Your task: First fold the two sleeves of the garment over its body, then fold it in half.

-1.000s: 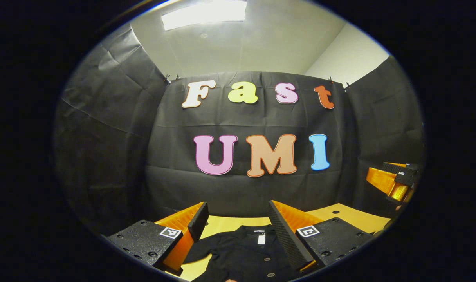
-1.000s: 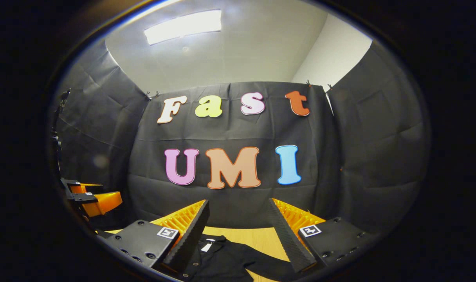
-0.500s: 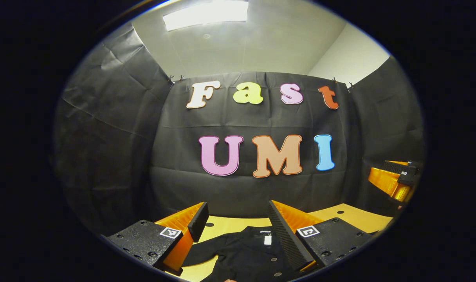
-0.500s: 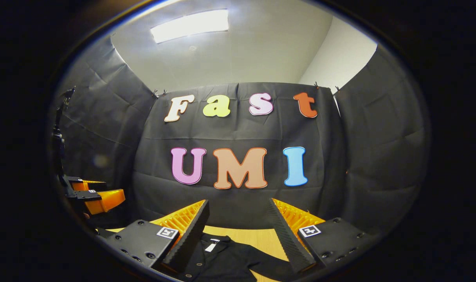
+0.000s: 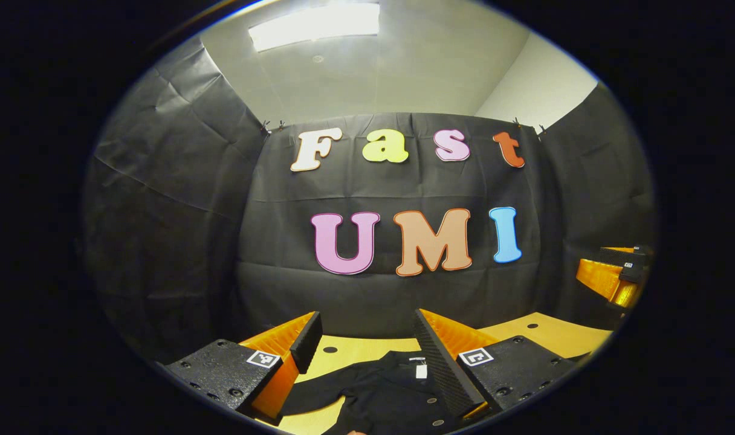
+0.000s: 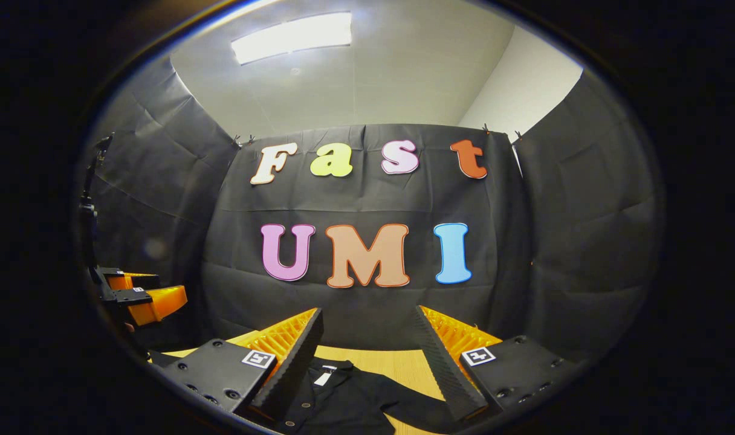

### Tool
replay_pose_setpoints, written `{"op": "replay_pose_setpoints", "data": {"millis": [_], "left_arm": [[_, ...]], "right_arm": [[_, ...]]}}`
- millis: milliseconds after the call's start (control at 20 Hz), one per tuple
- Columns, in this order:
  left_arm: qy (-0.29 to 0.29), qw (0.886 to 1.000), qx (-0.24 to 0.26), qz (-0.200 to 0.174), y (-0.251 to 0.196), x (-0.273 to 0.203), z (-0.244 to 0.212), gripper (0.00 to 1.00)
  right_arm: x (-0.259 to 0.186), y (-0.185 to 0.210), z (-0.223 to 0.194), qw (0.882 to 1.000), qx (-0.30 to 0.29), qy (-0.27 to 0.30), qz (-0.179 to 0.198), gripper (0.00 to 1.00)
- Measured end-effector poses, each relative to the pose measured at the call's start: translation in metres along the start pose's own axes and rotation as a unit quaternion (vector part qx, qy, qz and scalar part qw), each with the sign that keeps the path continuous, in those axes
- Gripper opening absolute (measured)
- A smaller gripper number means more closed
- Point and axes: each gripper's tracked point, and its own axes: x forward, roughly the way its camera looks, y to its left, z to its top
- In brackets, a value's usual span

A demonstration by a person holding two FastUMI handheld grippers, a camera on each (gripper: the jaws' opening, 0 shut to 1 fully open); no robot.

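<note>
A black buttoned garment (image 5: 382, 393) lies flat on the wooden table (image 5: 349, 347), collar and white tag toward the booth wall. In the left gripper view my left gripper (image 5: 367, 341) hovers open above the collar and the left sleeve, with nothing between its fingers. The right gripper (image 5: 615, 275) appears far off at the right edge. In the right gripper view my right gripper (image 6: 367, 341) is open above the garment (image 6: 349, 399) and its right sleeve, touching nothing. The left gripper (image 6: 141, 296) shows off to the left there.
The black cloth wall closes the booth on three sides just behind the table (image 6: 398, 362). A dark stand (image 6: 89, 211) rises at the left of the right gripper view. Bare tabletop with small holes (image 5: 543, 335) extends to the right of the garment.
Both views have drifted slightly; the garment sits a bit more to the right in the left gripper view. Both grippers stay open and off the cloth.
</note>
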Motion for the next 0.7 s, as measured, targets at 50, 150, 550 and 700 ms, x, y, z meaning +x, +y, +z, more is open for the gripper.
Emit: {"op": "replay_pose_setpoints", "data": {"millis": [50,150,550,700], "left_arm": [[0.000,1.000,0.000,0.001,0.001,-0.001,0.000,0.94],[-0.001,1.000,-0.001,0.003,0.003,0.000,0.001,0.91],[0.006,1.000,0.000,0.001,0.005,-0.001,-0.007,0.92],[0.006,1.000,-0.001,0.001,0.005,-0.001,-0.008,0.92]], "right_arm": [[0.000,0.000,-0.001,1.000,-0.002,0.000,0.000,0.95],[-0.001,0.004,-0.003,1.000,-0.004,0.003,0.002,0.95],[-0.001,0.009,-0.004,1.000,-0.001,0.006,0.008,0.95],[0.002,0.014,-0.006,1.000,-0.004,0.009,0.016,0.95]]}}
